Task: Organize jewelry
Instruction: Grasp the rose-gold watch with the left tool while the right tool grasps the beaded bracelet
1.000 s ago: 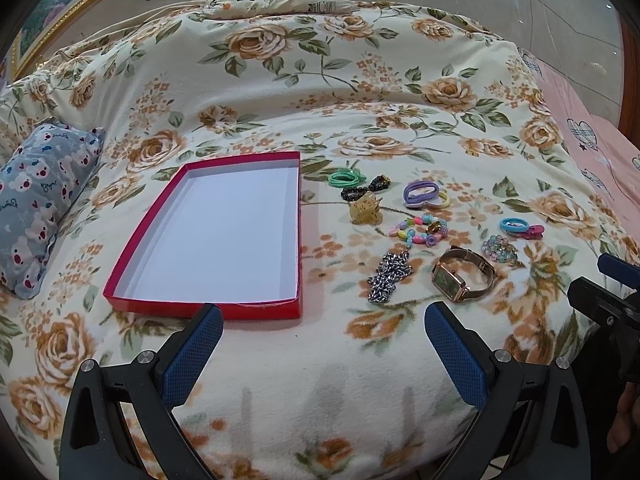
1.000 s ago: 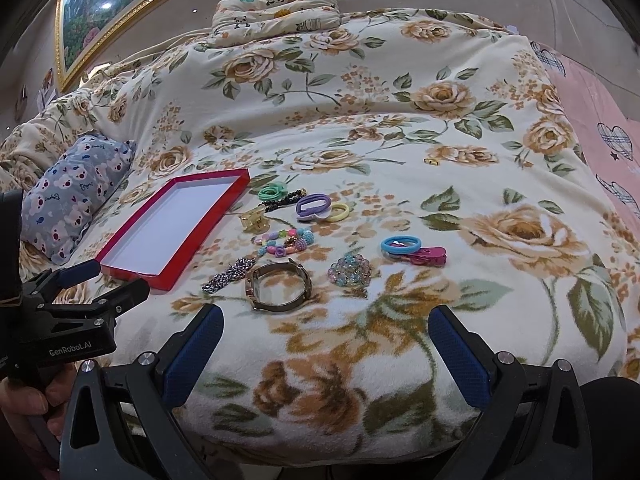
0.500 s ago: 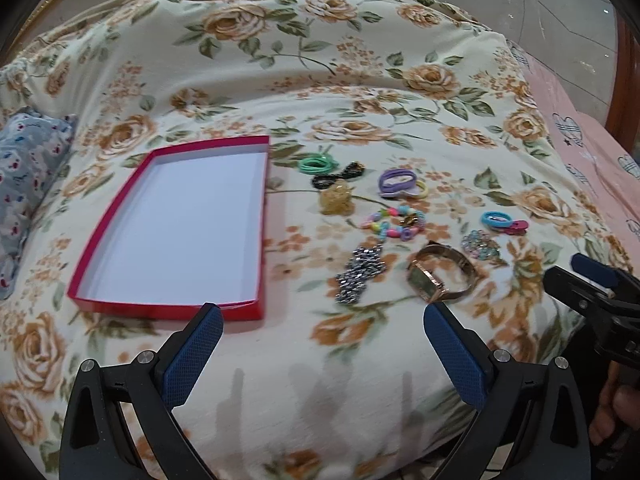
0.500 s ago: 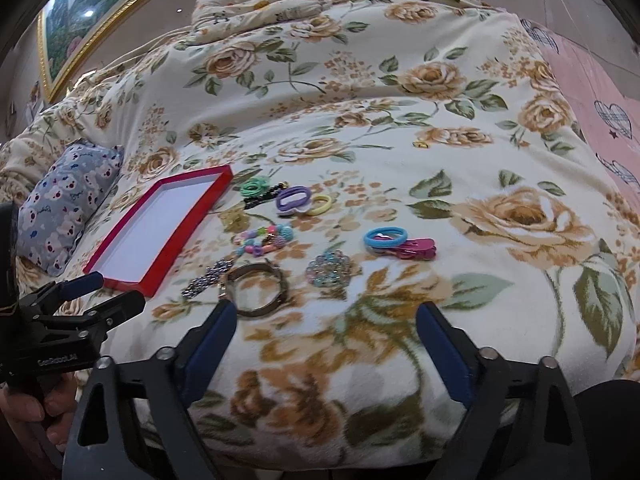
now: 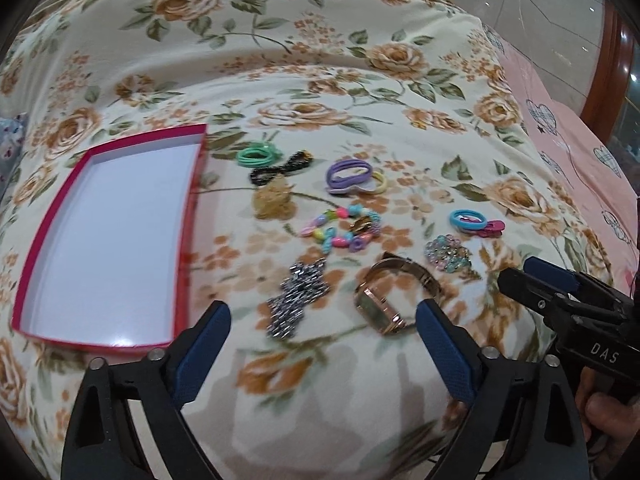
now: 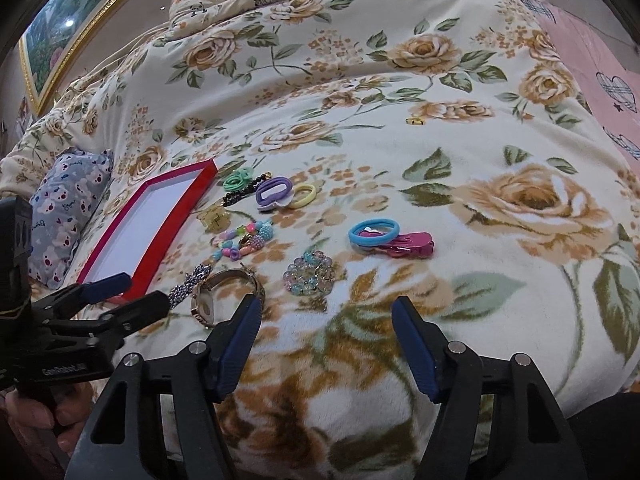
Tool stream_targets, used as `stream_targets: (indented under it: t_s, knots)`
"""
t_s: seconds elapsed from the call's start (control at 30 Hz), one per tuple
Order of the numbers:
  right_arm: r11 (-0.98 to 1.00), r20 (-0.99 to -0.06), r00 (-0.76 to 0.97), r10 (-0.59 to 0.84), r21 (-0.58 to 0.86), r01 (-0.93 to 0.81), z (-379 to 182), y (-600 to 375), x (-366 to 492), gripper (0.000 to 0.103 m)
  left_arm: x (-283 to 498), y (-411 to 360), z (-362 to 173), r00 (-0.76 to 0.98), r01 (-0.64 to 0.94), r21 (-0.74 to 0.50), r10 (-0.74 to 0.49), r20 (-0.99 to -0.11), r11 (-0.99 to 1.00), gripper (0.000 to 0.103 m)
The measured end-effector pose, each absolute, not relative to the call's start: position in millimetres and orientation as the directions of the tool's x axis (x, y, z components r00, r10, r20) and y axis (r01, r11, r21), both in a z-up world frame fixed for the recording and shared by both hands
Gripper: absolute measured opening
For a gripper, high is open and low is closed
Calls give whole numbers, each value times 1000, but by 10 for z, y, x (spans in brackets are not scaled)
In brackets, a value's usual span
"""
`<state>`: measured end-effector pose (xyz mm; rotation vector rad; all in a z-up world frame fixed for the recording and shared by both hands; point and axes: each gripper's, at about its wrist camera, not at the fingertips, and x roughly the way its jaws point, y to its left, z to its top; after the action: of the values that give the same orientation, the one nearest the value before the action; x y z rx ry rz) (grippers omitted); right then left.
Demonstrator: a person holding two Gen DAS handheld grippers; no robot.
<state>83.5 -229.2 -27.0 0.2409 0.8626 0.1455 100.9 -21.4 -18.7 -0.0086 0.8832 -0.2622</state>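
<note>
On the floral blanket [image 5: 304,80] we see the red tray [image 5: 36,240] at left. Beside it lie the silver chain [image 5: 298,296], the watch [image 5: 394,300] and the crystal brooch [image 5: 446,258], with hair ties [image 5: 348,174] behind. Our left gripper [image 5: 320,344] is closing, nothing between its jaws. Our right gripper [image 6: 326,340] is closing too, empty, the watch touching its left pad.
</note>
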Motion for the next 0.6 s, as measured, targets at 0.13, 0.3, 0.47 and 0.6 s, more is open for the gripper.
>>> stream_targets:
  t_s: [0.13, 0.3, 0.47, 0.6]
  knots:
    - [962, -738, 636, 226, 271, -27, -292, -2308, 888, 69, 1203, -297, -289, 560, 250, -145, -265, -785, 957, 77]
    - [961, -750, 620, 230, 274, -25, -338, -2312, 971, 69, 1405, -333, -450, 516, 259, -156, -273, -812, 953, 60]
    - [961, -763, 601, 236, 276, -27, -388, -2290, 1062, 67, 1463, -406, -517, 501, 289, -173, -303, -811, 942, 19]
    - [963, -776, 584, 238, 266, -40, -442, -2225, 1141, 64, 1465, -382, -526, 504, 294, -181, -313, -805, 938, 8]
